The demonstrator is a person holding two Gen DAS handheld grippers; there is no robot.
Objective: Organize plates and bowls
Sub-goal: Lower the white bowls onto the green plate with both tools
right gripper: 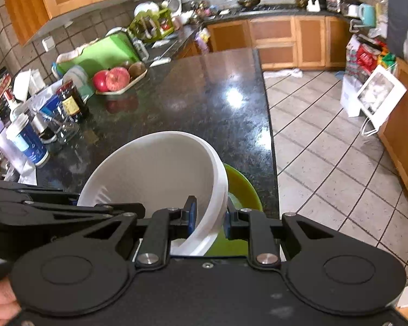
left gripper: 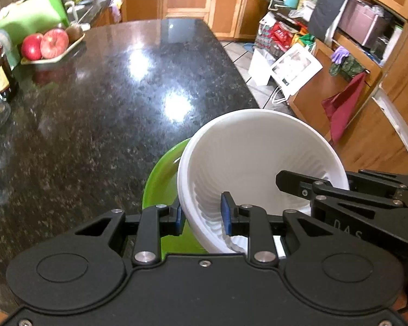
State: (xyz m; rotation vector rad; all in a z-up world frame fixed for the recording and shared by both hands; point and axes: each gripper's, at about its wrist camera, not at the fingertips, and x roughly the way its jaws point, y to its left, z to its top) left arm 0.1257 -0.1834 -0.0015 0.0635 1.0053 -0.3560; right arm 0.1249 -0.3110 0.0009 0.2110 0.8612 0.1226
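A dark speckled granite counter in a wood-cabinet kitchen is seen. The wall of a white ribbed bowl is pinched by the left gripper, one blue pad inside and one outside. The opposite wall of the same bowl is pinched by the right gripper. A green plate is seen directly beneath the bowl, near the counter's edge. Beyond the bowl, a tray of apples is set on the counter.
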